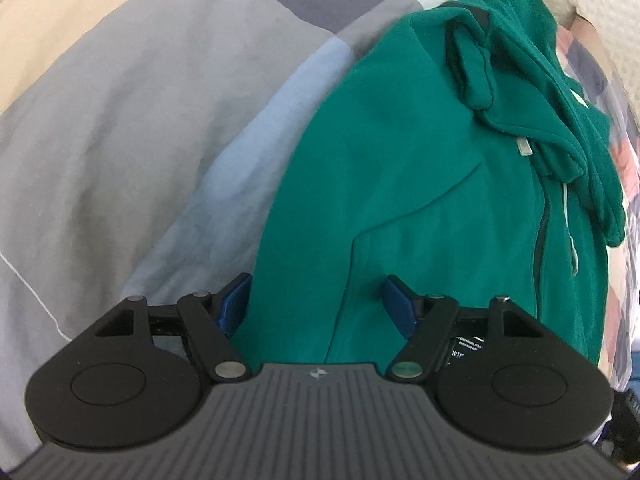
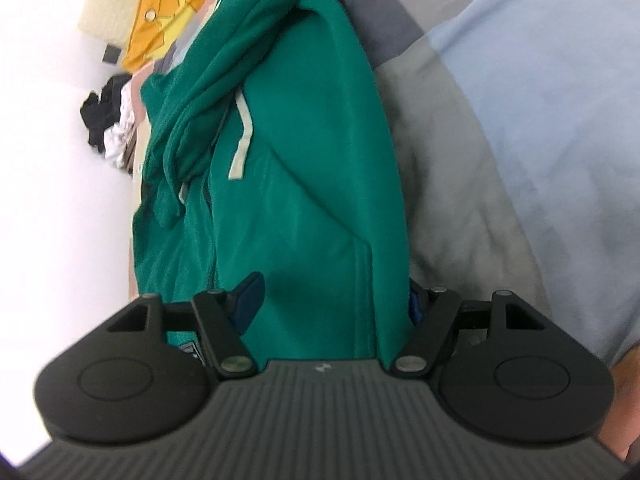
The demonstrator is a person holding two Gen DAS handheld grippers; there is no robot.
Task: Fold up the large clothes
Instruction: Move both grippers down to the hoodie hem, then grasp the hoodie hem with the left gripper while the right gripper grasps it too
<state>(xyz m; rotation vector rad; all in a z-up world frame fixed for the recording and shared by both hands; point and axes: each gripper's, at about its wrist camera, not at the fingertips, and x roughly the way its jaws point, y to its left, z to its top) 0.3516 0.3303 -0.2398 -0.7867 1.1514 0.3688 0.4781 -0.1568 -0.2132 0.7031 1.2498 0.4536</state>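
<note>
Left gripper point(image 1: 316, 304): jaws stand wide, blue pads point(image 1: 234, 306) well apart. The hem end of the hoodie point(image 1: 400, 168) lies in the gap between them. The left pad sits just at the garment's left edge, over the duvet point(image 1: 100, 140); the right pad sits over green cloth. Neither pad presses the fabric; whether the tips touch it cannot be told.

Right gripper point(image 2: 334, 300): jaws likewise wide. The hoodie point(image 2: 312, 200) fills the gap. The left pad point(image 2: 250, 300) lies on or just above green cloth; the right pad is mostly hidden behind the garment's right edge. No pinch is visible; nothing is held.

Hoodie: green, zip-front, with white drawstrings point(image 2: 242, 140). It lies lengthwise on the duvet, narrowed to a long strip, with one sleeve and the hood bunched on top at the far end. Diagonal pocket seam visible in both views. The hem end is nearest both grippers.

Duvet: grey, pale blue and beige patches, creased.

Beyond the hoodie: a yellow garment point(image 2: 168, 12) and a small dark-and-white heap of clothes point(image 2: 108, 116), blurred, on the far side.
</note>
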